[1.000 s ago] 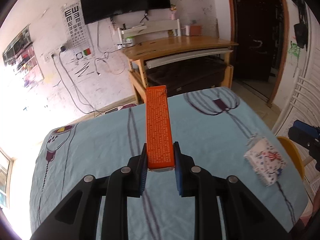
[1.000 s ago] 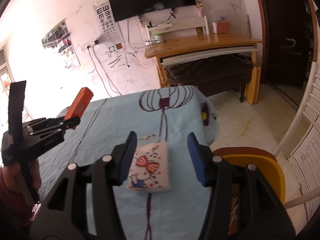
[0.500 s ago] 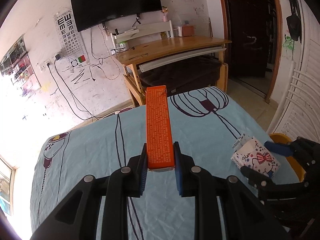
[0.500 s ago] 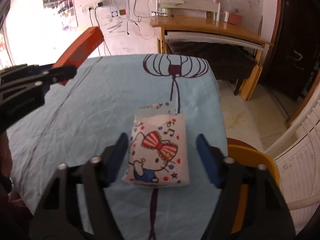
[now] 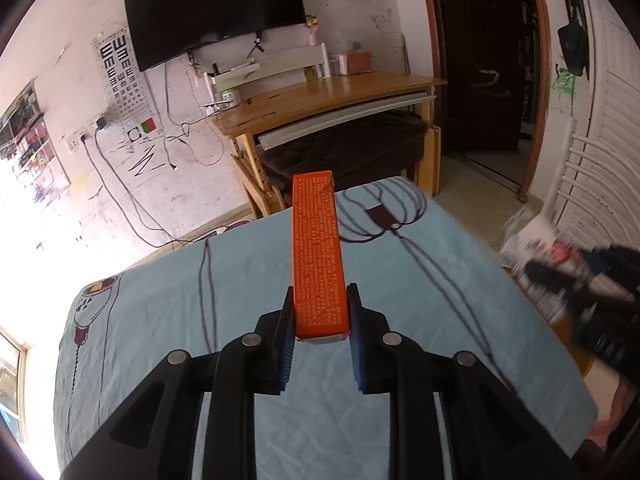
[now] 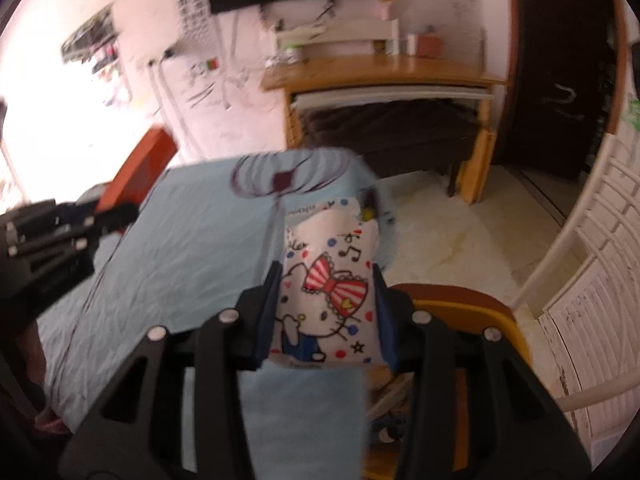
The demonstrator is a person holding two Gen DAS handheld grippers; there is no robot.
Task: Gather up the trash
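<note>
My left gripper (image 5: 320, 304) is shut on the near end of a long orange box (image 5: 318, 248), held above the light blue tablecloth (image 5: 180, 320). A white tissue pack with a cartoon cat and red bow (image 6: 328, 292) sits between the blue pads of my right gripper (image 6: 326, 276). Its jaws are closing and both pads press the pack's sides, with the pack raised over the table's right edge. In the left wrist view the right gripper (image 5: 560, 268) and the pack (image 5: 532, 240) are blurred at the right. The right wrist view shows the orange box (image 6: 140, 172) at the left.
A yellow seat with a brown rim (image 6: 480, 312) stands just past the table's right edge, under the pack. A wooden desk (image 5: 320, 100) with a dark bench under it stands against the far wall. White slatted panels (image 6: 592, 300) close in the right side.
The right gripper's jaws have narrowed onto the tissue pack and lifted it off the cloth toward the table's right edge. The left gripper keeps the orange box and has drifted a little.
</note>
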